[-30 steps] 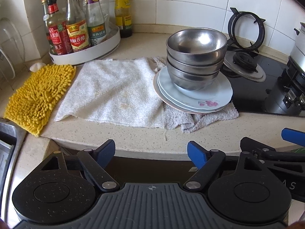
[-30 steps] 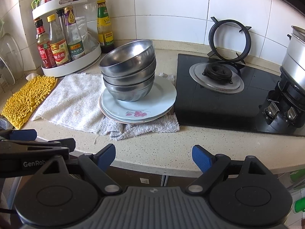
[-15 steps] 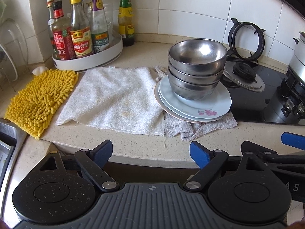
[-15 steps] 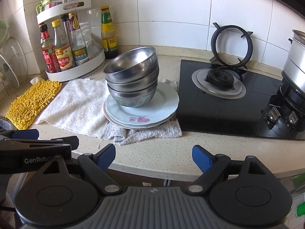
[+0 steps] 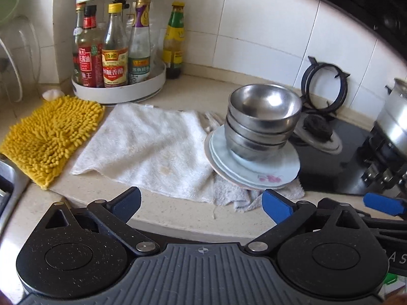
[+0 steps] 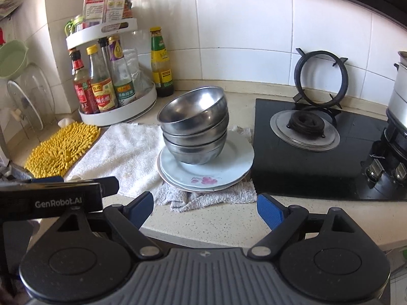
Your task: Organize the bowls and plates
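Three nested steel bowls (image 5: 262, 124) (image 6: 194, 129) stand on a stack of pale plates (image 5: 269, 175) (image 6: 236, 160), the top one with a pink flower print. The stack rests on a grey cloth at the counter's front. My left gripper (image 5: 201, 204) hangs at the counter edge, short of the plates; its jaws are opening and nothing lies between them. My right gripper (image 6: 204, 209) is open and empty, also at the front edge just below the plates. The left gripper's body shows at the left of the right wrist view.
A white towel (image 5: 150, 147) and a yellow chenille mat (image 5: 51, 137) lie left of the plates. A white turntable rack of sauce bottles (image 5: 114, 58) stands at the back corner. A black gas hob (image 6: 325, 152) with a loose pan support (image 6: 321, 76) and a steel pot (image 6: 399, 94) lies right. A sink edge (image 5: 10, 175) is at far left.
The left gripper's jaws have spread wider, and both views have tilted up a little, showing more of the wall and rack. Bowls and plates have not moved.
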A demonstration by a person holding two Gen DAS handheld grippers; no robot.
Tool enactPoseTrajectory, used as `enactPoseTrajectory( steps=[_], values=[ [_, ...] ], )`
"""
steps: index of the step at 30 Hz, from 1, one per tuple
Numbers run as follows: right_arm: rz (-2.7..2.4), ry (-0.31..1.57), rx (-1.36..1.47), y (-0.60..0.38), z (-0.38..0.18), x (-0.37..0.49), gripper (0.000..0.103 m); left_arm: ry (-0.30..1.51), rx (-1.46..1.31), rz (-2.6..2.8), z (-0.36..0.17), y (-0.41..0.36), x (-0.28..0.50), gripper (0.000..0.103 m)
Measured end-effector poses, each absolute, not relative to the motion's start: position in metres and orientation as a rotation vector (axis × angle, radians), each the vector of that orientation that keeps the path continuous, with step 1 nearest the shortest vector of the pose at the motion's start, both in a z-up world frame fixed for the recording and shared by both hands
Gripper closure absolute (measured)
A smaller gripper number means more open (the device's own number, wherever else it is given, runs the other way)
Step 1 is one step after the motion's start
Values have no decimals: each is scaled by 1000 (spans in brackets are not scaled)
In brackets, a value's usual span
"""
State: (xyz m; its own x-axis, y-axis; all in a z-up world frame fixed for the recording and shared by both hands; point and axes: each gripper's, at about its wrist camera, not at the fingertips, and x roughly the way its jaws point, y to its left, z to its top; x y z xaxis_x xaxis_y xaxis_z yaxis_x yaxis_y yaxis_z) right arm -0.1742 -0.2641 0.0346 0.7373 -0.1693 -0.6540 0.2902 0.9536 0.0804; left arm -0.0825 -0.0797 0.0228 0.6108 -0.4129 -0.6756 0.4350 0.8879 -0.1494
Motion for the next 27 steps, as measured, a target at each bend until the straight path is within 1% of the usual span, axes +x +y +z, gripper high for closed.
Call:
enactPoseTrajectory(
  steps=[2, 5, 6, 11, 14, 15, 16, 18, 20, 21, 24, 27],
  values=[
    [-244, 704, 185, -264, 33, -170, 8, 767, 38, -485, 22, -80, -81, 0],
    [-233, 666, 222, -267, 34, -167, 8, 771, 66, -488, 19, -81, -75, 0],
    [-235, 652, 225, -268, 36, -165, 8, 748, 84, -463, 20, -81, -74, 0],
    [-252, 597, 250, -276, 46, -147, 7, 517, 85, -416, 51, -59, -73, 0],
    [-233, 507, 277, -278, 54, -139, 7, 453, -6, -457, 67, -42, -64, 0],
    [-224, 480, 278, -278, 57, -137, 5, 434, -44, -474, 73, -35, -63, 0],
    [-217, 461, 276, -278, 59, -133, 4, 382, -82, -473, 79, -28, -66, 0],
    [-205, 436, 276, -278, 62, -125, 3, 184, -107, -429, 86, -17, -78, 0],
    [-206, 437, 277, -280, 62, -115, 3, -16, -53, -416, 93, -14, -88, 0],
    [-208, 444, 276, -280, 61, -110, 3, -83, -6, -407, 95, -16, -91, 0],
    [-206, 458, 274, -281, 59, -100, 3, -214, 96, -364, 99, -28, -94, 0],
    [-201, 467, 260, -280, 58, -94, 3, -240, 100, -394, 98, -32, -91, 0]
  ],
)
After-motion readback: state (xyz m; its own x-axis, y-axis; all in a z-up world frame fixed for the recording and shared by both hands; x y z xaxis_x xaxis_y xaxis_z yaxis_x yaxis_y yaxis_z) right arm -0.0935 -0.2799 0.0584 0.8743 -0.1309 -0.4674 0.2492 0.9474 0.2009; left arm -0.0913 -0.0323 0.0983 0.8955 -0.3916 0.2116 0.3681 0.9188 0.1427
